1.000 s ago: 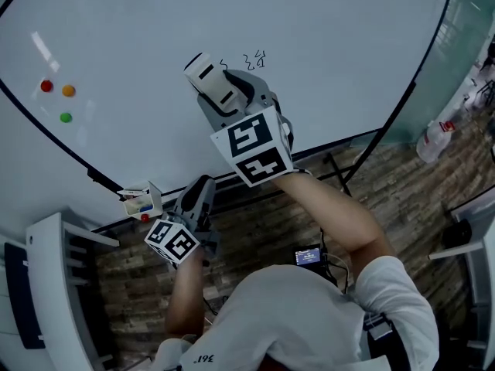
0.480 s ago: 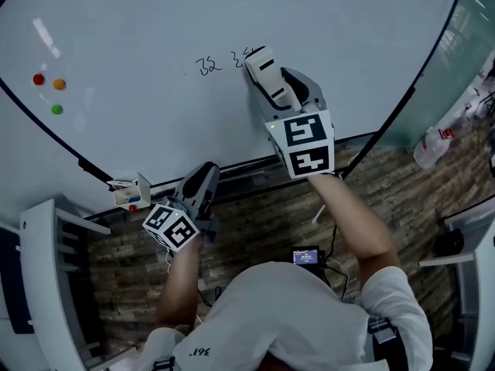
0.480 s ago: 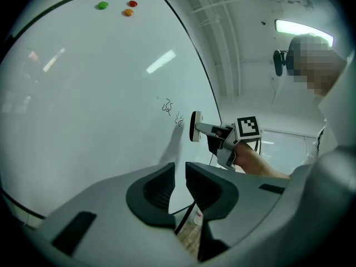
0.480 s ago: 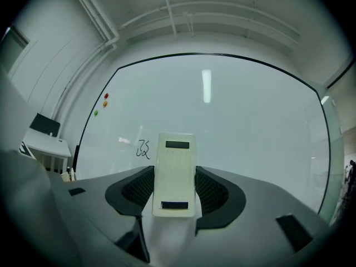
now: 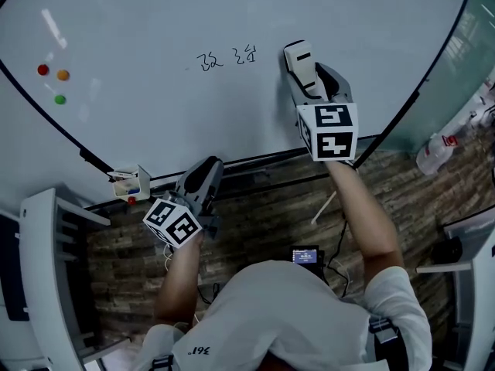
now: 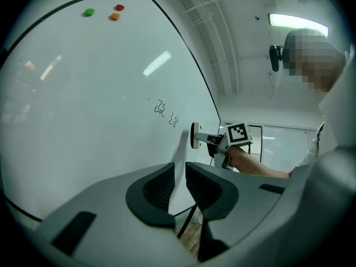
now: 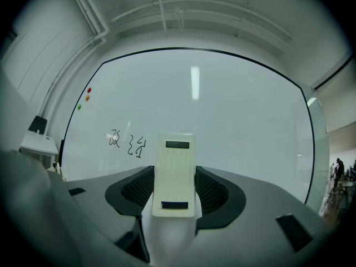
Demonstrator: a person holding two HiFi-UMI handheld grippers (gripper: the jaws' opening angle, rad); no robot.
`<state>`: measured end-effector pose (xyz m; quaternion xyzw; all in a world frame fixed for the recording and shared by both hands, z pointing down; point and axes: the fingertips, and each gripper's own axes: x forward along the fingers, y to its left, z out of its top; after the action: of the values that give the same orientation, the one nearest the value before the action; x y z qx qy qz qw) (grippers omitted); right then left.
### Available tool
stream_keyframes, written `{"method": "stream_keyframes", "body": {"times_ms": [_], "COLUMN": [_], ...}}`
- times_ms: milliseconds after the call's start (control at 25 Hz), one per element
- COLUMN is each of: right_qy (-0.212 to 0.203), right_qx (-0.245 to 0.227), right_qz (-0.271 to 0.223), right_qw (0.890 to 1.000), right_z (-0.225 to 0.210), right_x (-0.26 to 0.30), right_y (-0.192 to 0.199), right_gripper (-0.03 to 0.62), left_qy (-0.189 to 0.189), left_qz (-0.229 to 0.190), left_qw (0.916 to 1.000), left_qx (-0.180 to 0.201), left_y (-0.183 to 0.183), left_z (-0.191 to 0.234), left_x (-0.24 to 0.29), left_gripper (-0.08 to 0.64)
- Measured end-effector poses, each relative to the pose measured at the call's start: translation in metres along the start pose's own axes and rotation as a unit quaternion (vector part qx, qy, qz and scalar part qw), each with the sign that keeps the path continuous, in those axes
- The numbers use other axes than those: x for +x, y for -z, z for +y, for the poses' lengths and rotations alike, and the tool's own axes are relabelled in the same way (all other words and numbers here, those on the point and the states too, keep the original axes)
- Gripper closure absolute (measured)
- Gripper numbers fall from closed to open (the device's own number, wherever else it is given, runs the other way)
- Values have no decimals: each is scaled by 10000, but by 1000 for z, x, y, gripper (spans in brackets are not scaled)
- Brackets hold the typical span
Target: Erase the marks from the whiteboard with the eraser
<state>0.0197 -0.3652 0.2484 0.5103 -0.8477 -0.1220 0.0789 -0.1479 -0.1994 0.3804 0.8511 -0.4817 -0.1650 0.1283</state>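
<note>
The whiteboard (image 5: 139, 22) carries two small black scribbles (image 5: 226, 57), also visible in the left gripper view as scribbles (image 6: 167, 113) and in the right gripper view as scribbles (image 7: 127, 142). My right gripper (image 5: 312, 79) is shut on a white eraser (image 5: 300, 58), which is held against the board just right of the scribbles. In the right gripper view the eraser (image 7: 174, 174) stands upright between the jaws. My left gripper (image 5: 203, 178) hangs low by the board's bottom edge, its jaws close together with nothing between them (image 6: 179, 183).
Red (image 5: 42, 69), orange (image 5: 63, 74) and green (image 5: 59, 99) magnets sit at the board's left. A small marker box (image 5: 131, 185) hangs on the lower frame. A white rack (image 5: 46, 269) stands at left, a bottle (image 5: 435, 151) at right, on wood-pattern floor.
My right gripper has swept the eraser to the right, from over the scribbles to beside them. Both scribbles now show uncovered. The left gripper has hardly moved.
</note>
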Motion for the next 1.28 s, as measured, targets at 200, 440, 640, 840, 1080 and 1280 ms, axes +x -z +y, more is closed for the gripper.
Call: {"method": "stream_keyframes", "body": {"times_ms": [200, 440, 640, 840, 1080, 1280], "right_qy": [267, 432, 571, 702, 761, 839], "right_qx": [118, 212, 364, 521, 1034, 1413], "right_qz": [43, 96, 122, 103, 63, -13], "right_qw": [9996, 9988, 9976, 9961, 9917, 9864], "right_z": [-23, -28, -29, -26, -23, -15], "right_x": [6, 23, 31, 33, 35, 37], "right_y": [8, 12, 18, 17, 16, 12], "right_gripper": [342, 344, 344, 344, 344, 344], "left_qy": [54, 0, -64, -124, -30, 49], "left_qz": [-1, 4, 39, 57, 131, 138], "left_qw": [10000, 10000, 10000, 9999, 9999, 9999], "left_qx": [51, 9, 5, -58, -78, -13], "left_y": [3, 2, 2, 0, 2, 1], "left_z": [1, 6, 16, 24, 29, 40], "left_x": [-6, -14, -23, -26, -28, -34], "left_gripper": [508, 508, 508, 508, 508, 508]}}
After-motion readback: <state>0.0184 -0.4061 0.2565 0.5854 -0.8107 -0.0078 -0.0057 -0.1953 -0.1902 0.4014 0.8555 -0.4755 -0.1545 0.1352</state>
